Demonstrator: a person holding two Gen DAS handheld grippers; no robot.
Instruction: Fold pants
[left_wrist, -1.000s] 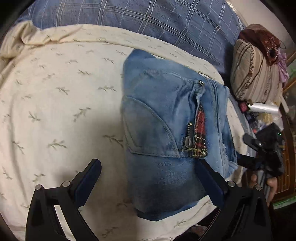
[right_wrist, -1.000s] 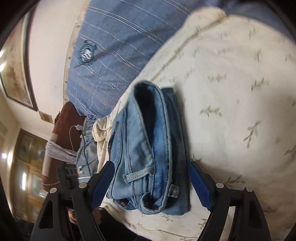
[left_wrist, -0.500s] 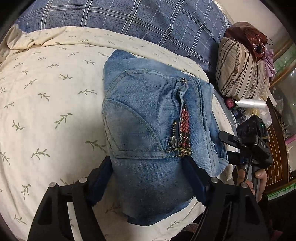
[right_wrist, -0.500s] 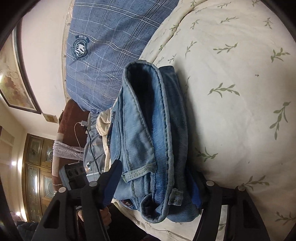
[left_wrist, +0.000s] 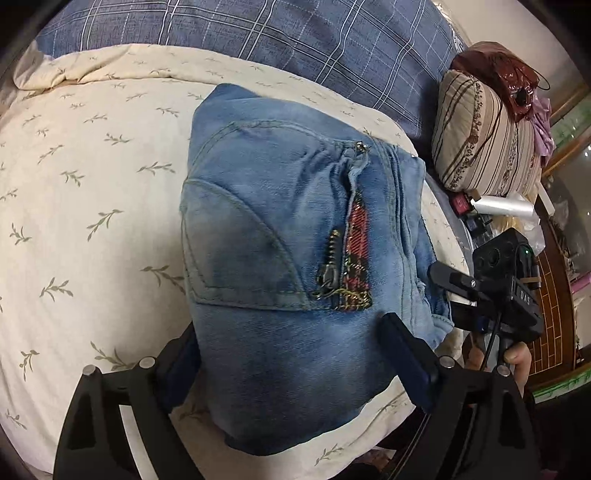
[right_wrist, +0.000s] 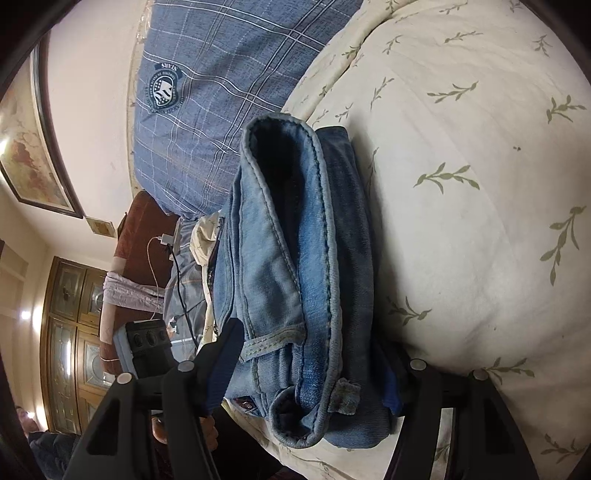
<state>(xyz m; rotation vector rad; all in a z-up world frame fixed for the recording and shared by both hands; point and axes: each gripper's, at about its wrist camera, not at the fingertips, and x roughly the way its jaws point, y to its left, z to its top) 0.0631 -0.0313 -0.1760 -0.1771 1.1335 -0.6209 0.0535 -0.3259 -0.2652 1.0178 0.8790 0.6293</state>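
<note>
Light blue jeans (left_wrist: 280, 236) lie folded into a compact bundle on the cream leaf-print quilt (left_wrist: 92, 206), a zip with red plaid lining facing up. My left gripper (left_wrist: 291, 354) is closed around the near end of the bundle, one finger on each side. In the right wrist view the jeans (right_wrist: 295, 266) show their waistband edge and belt loops, and my right gripper (right_wrist: 314, 365) is closed around that end. The right gripper also shows in the left wrist view (left_wrist: 491, 291), held by a hand.
A blue plaid blanket (left_wrist: 295, 40) lies behind the quilt. A striped pillow (left_wrist: 484, 144) with a brown bag on it and small clutter sit at the right. The right wrist view shows a framed picture (right_wrist: 33, 147), wooden cabinets (right_wrist: 70, 332) and charging cables.
Both grippers moved in onto the folded jeans and narrowed around the bundle, from wide open and apart to gripping its two ends.
</note>
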